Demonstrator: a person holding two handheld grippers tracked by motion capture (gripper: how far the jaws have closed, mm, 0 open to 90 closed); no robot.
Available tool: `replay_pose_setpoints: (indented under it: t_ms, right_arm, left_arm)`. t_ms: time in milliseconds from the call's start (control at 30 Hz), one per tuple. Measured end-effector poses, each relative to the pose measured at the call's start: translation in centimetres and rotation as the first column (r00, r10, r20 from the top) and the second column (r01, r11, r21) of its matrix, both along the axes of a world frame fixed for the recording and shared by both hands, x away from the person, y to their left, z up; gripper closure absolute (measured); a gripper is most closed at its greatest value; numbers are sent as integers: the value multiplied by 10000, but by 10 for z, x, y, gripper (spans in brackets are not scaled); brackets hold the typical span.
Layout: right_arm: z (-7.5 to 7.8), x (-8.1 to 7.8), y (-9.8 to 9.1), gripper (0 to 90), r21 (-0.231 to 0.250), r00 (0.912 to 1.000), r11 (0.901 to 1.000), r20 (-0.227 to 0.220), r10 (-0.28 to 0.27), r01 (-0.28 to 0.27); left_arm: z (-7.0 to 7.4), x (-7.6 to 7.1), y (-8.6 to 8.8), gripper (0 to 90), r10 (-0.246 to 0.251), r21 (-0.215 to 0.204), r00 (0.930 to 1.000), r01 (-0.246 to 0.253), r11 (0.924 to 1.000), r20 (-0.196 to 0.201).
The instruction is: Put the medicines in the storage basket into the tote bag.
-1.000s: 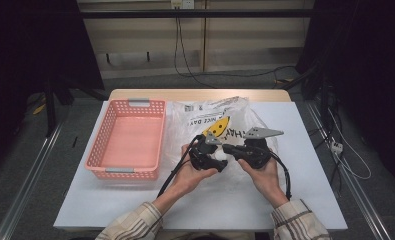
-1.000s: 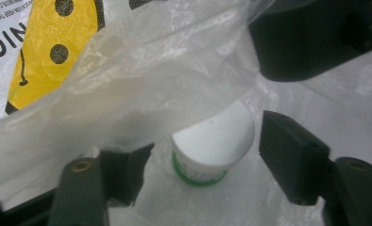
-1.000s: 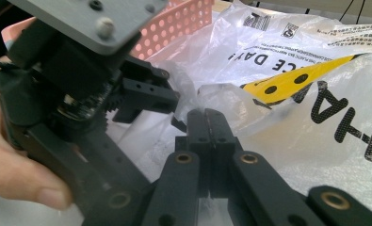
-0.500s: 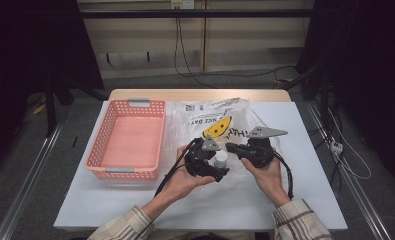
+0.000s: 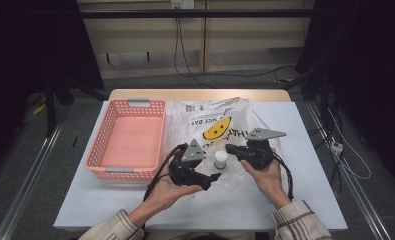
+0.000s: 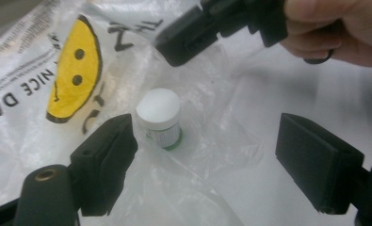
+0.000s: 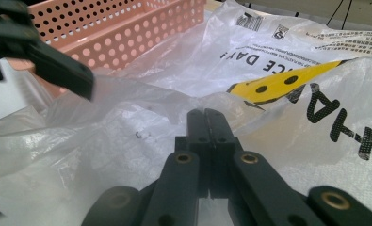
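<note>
Two grippers work over a white table (image 5: pixel 305 200) that carries a pink perforated basket (image 5: pixel 127 137) on its left and a crumpled clear plastic bag (image 5: pixel 220 125) with a yellow smiley print beside it. Lying over the bag's near edge, the right gripper (image 7: pixel 206 123) has its jaws pressed fully together, seemingly pinching a fold of film, though I cannot tell that for sure. Its partner, the left gripper (image 6: pixel 207 155), has just been opening; its jaws stand wide with nothing pressed between them. Just ahead of them, near the left jaw, a small white-capped jar (image 6: pixel 160 117) with a green-edged label stands upright on the bag's loose film. That film is the risk: it could ride between pad and jar and let the jar slip, or a tug from the right could tip it.
</note>
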State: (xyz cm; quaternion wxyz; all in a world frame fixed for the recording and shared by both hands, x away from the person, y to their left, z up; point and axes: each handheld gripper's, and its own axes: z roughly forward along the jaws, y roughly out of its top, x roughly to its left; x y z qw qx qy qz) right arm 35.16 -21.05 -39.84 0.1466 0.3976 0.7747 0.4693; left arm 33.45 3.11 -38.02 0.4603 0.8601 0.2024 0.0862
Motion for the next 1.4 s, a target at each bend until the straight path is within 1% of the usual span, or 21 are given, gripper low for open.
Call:
replay_pose_setpoints:
  t_ms: [100,133,267,367,400,433,500,533,567,600,667,767,800,833,900,1000,1067,1133,1200,1300,1400]
  right_arm:
    - [-2,-1,0,900,-39,10000,10000,-54,-1,1]
    - [-3,-1,0,900,-115,10000,9999,-86,39,-40]
    - [-7,-6,-3,900,-167,9999,9998,-163,57,-60]
    - [-10,-10,-6,900,-257,9996,9996,-280,86,-93]
    - [-11,-11,-6,900,-268,9994,9996,-333,78,-87]
    - [-13,-12,-7,900,-293,9991,9995,-419,81,-94]
    - [-15,-15,-7,848,-356,9983,9992,-557,146,-166]
    - [-15,-18,-8,801,-469,9982,9988,-590,142,-170]
    - [-15,-20,-9,722,-433,9981,9989,-604,129,-155]
    - [-15,-20,-9,722,-433,9981,9989,-604,129,-155]
    - [-13,-24,-12,650,-300,9985,9995,-534,101,-117]
    - [-9,-30,-19,542,-107,9994,9999,-324,-98,94]
    - [-6,-35,-23,445,-82,9990,9991,-158,-417,416]
    - [-6,-35,-23,445,-82,9990,9991,-158,-417,416]
    - [-4,-39,-28,401,-72,9975,9975,-24,-707,707]
    - [-2,-46,-37,295,-162,9926,9924,82,-1215,1216]
    - [-1,-50,-43,272,-274,9889,9887,214,-1467,1473]
    - [0,-54,-49,238,-493,9831,9821,317,-1804,1818]
    - [1,-60,-54,233,-661,9778,9759,419,-2053,2078]
    - [0,-66,-62,235,-606,9726,9713,496,-2272,2300]
    - [-1,-71,-71,234,-545,9670,9663,553,-2485,2515]
  left_arm:
    - [7,-6,12,203,134,-338,9998,-130,9993,125]
    - [9,-7,17,203,175,-376,9997,-168,9992,193]
    - [10,-7,35,195,460,-315,9988,-455,9985,155]
    - [6,-5,50,193,798,-309,9967,-795,9964,111]
    - [4,-5,54,191,915,-230,9957,-912,9956,123]
    - [3,-5,57,190,983,-254,9952,-982,9948,19]
    - [-1,-6,63,185,1087,-109,9941,-1087,9940,59]
    - [-3,-7,65,180,1111,-42,9938,-1111,9938,43]
    - [-5,-9,67,179,1131,7,9936,-1131,9936,6]
    - [-7,-10,69,179,1127,29,9936,-1127,9936,36]
    - [-10,-11,72,171,1078,50,9942,-1077,9942,-54]
    - [-12,-15,76,156,1059,-16,9941,-1060,9944,-245]
    - [-13,-17,78,147,1050,-52,9941,-1052,9944,-263]
    - [-13,-18,79,147,1024,-118,9944,-1027,9946,-250]
    - [-13,-20,84,121,1112,-166,9933,-1118,9936,-300]
    - [-15,-25,93,113,1353,-280,9901,-1364,9903,-378]
    - [-17,-30,97,112,1354,-340,9902,-1366,9900,-342]
    - [-18,-34,99,108,1350,-117,9904,-1354,9907,-286]
    - [-19,-37,99,96,1306,-116,9911,-1309,9913,-266]
    - [-20,-43,100,97,1298,-110,9914,-1300,9915,-153]
    - [-23,-47,104,115,1261,-198,9916,-1267,9917,-300]
